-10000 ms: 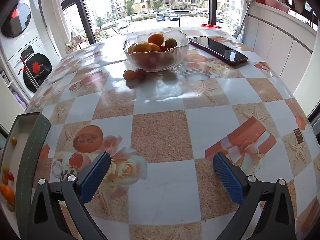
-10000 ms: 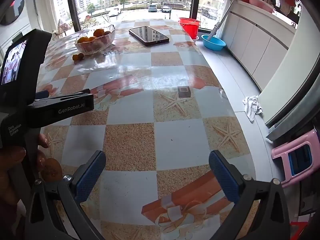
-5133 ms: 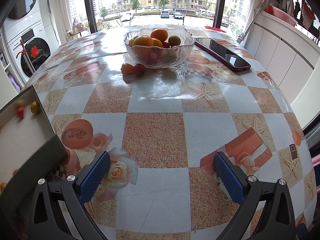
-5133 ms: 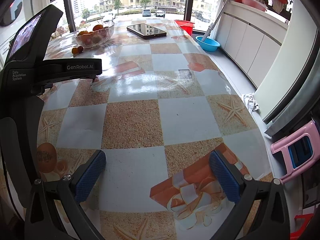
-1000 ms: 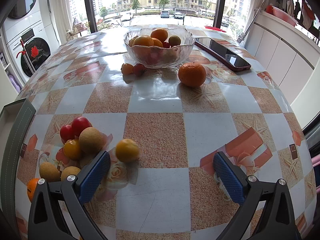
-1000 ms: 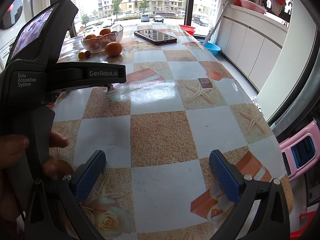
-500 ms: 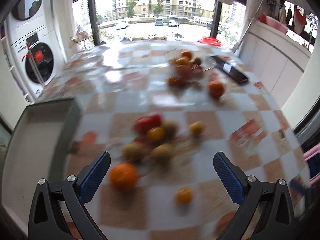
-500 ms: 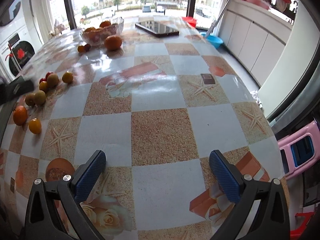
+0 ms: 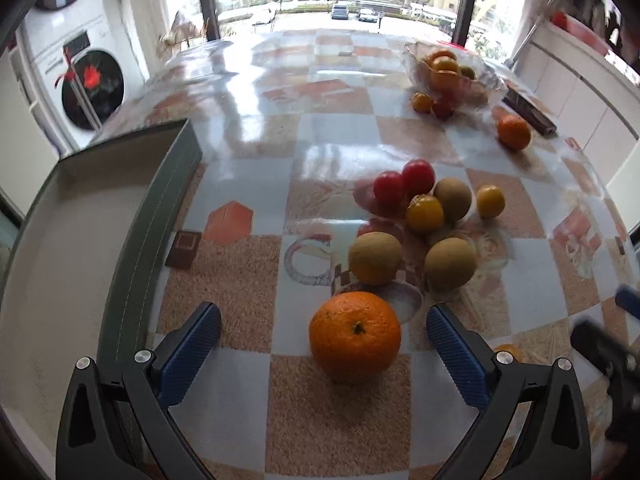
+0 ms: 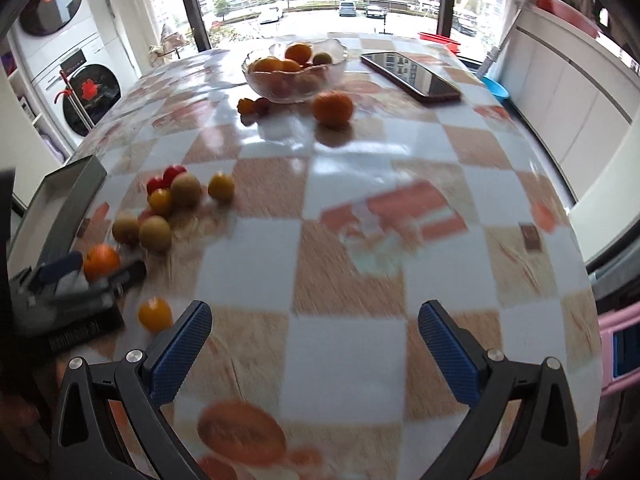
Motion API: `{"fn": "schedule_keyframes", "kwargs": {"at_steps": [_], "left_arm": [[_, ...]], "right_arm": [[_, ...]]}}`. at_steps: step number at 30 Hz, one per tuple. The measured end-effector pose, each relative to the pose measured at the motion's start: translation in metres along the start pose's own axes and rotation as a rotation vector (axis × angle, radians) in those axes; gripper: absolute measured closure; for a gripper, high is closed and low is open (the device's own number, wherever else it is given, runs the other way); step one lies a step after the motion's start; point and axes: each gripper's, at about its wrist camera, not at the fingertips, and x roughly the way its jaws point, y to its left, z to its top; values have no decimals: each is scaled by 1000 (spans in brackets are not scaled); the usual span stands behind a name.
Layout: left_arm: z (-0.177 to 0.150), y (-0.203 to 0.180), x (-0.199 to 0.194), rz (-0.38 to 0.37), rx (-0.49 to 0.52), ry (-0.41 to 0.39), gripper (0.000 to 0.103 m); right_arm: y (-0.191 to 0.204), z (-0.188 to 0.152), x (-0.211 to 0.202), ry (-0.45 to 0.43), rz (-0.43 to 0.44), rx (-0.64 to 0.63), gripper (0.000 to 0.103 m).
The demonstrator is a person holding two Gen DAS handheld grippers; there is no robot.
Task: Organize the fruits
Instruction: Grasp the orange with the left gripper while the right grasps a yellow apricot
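The left gripper (image 9: 323, 354) stands with its blue-padded jaws wide apart, holding nothing. Between the two jaws, nearer the right one and not touching either, a large round orange (image 9: 355, 336) sits on the checked, glossy tablecloth (image 9: 256, 264). Just ahead of it lie two brownish-green round fruits (image 9: 374, 257), and beyond those a yellow-orange small fruit (image 9: 425, 213), another brownish one (image 9: 452, 199), two red cherry tomatoes (image 9: 418, 177) and a small yellow fruit (image 9: 490, 201), all bunched ahead and slightly right of the tool. Far ahead to the right, a clear glass bowl (image 9: 456, 76) holds oranges, with a second large orange (image 9: 513, 132) loose near it. To the left of the left jaw runs the dark green wall of a shallow tray with a pale floor (image 9: 132, 264).

The right gripper (image 10: 315, 340) is also spread wide and empty, over bare tablecloth. Just off its left jaw lies a small yellow-orange fruit (image 10: 155, 313); the fruit cluster is ahead on its left, blurred by motion. Far ahead, beside the bowl, a dark smartphone (image 10: 412, 76) lies flat
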Motion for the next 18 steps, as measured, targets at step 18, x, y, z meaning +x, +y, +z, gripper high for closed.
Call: {"fn": "schedule_keyframes", "kwargs": {"at_steps": [18], "left_arm": [[0,0,1,4,-26,-8,5]], "right_arm": [[65,54,52,-3,43,-150,40]]}}
